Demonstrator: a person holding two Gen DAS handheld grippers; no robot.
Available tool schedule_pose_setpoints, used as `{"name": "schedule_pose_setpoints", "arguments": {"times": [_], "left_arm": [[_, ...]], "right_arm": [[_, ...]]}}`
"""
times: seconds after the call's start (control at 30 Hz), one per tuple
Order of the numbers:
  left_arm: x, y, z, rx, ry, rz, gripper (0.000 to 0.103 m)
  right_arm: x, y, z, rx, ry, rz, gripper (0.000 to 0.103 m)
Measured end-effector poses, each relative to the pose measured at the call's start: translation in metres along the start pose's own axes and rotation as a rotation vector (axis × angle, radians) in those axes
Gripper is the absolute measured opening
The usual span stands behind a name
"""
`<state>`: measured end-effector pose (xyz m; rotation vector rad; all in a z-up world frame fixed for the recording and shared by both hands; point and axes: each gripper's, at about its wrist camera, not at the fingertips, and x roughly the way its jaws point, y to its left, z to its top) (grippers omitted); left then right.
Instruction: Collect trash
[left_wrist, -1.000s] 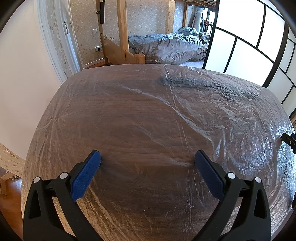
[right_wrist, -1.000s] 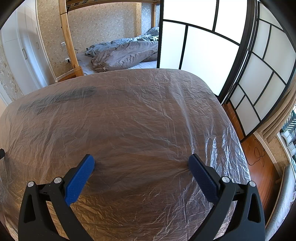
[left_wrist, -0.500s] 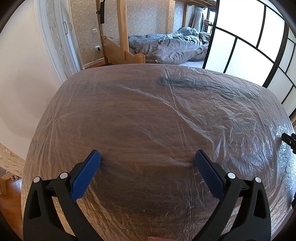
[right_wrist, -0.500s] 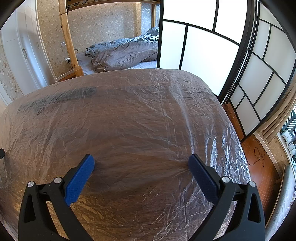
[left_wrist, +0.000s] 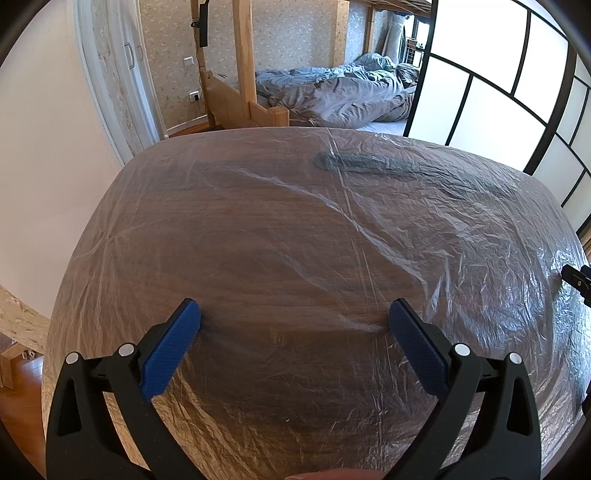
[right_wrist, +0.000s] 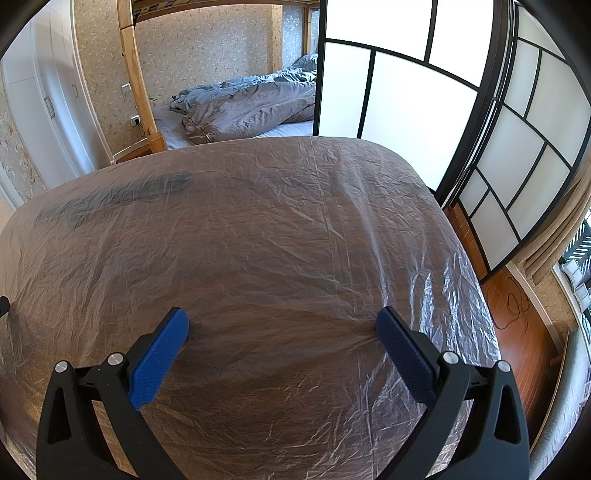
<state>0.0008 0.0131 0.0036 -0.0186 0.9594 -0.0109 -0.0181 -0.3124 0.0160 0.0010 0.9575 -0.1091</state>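
Trash to collect is not plainly seen on the table in either view; the only candidate is the thin clear plastic sheet (left_wrist: 369, 229) spread, wrinkled, over the whole wooden table (left_wrist: 258, 236), with a dark grey elongated patch (left_wrist: 369, 162) near the far edge that seems to lie under the film. Whether that patch is an object or a stain cannot be told.

The left gripper (left_wrist: 293, 319) hangs low over the near part of the table with its blue-padded fingers (left_wrist: 170, 350) spread wide and nothing between them. The right gripper (right_wrist: 282, 326) is likewise spread wide and empty over the sheet.

From the left wrist the dark patch sits right of centre; from the right wrist the same patch (right_wrist: 125, 195) lies at far left. Only the left view shows the plain white wall (left_wrist: 44, 147) beside the table's left edge, and a black bit of the other gripper at its right border. Only the right view shows the table's right edge, the reddish wooden floor (right_wrist: 517, 314) below it with a dark cord (right_wrist: 515, 306) lying on it, and a beige curtain (right_wrist: 565, 218).

Both views show the bed with a rumpled grey duvet (left_wrist: 347, 92) beyond the table, a wooden bed post (left_wrist: 243, 55), and the black-framed translucent sliding panels (right_wrist: 406, 96).
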Motion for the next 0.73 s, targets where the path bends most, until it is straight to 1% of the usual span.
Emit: {"name": "schedule_pose_setpoints", "arguments": {"times": [0.73], "left_arm": [[-0.0009, -0.0019, -0.0002, 0.002, 0.0, -0.003, 0.102]], "right_arm": [[0.0001, -0.0001, 0.0002, 0.0, 0.0, 0.0, 0.099]]}}
